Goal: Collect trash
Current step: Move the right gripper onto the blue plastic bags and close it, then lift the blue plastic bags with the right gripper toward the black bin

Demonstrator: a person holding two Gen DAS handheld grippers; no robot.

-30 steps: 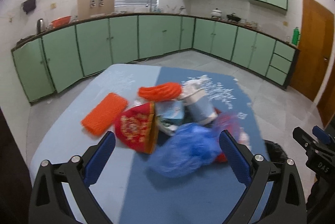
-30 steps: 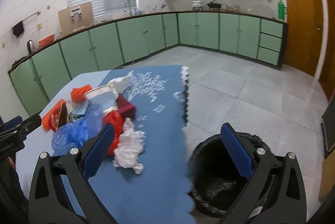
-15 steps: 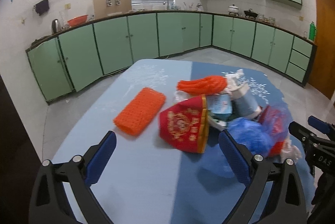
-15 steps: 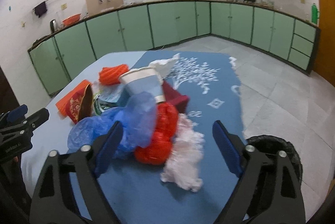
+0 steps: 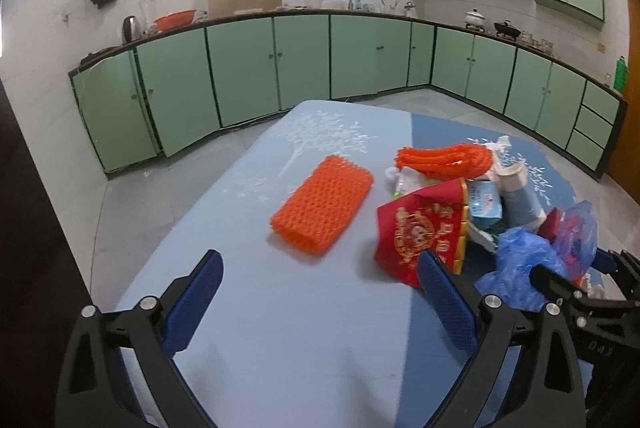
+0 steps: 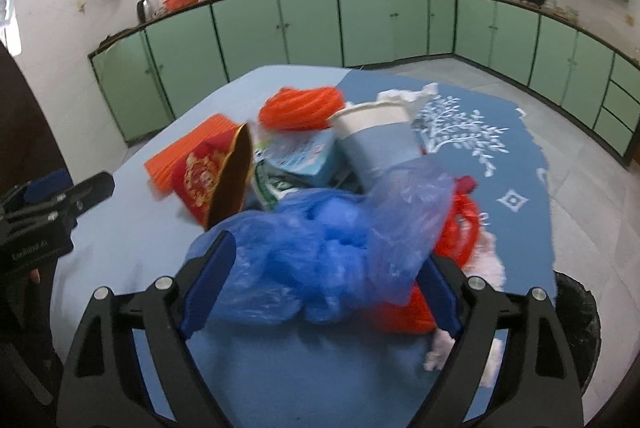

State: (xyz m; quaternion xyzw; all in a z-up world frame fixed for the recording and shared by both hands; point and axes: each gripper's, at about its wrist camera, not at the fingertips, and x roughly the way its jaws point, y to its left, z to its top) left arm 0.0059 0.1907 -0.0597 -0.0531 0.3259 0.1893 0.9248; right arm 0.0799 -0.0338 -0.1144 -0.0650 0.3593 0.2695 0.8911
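Note:
A heap of trash lies on the blue table: an orange foam net [image 5: 322, 204], an orange ring net [image 5: 444, 158], a red and gold packet [image 5: 424, 228], a paper cup [image 6: 376, 144], a blue plastic bag [image 6: 320, 252] and a red bag [image 6: 456, 236]. My left gripper [image 5: 320, 300] is open over bare table, just short of the orange foam net. My right gripper [image 6: 324, 288] is open with the blue plastic bag between its fingers. White crumpled tissue [image 6: 490, 260] lies to the right.
A black-lined bin [image 6: 576, 324] stands on the floor at the table's right edge. Green cabinets [image 5: 280, 64] line the far walls. The right gripper shows in the left wrist view [image 5: 580, 292], close to the heap.
My left gripper has swung left, away from the blue bag toward the orange foam net. My right gripper has turned from the bin to the heap and closed in around the blue bag.

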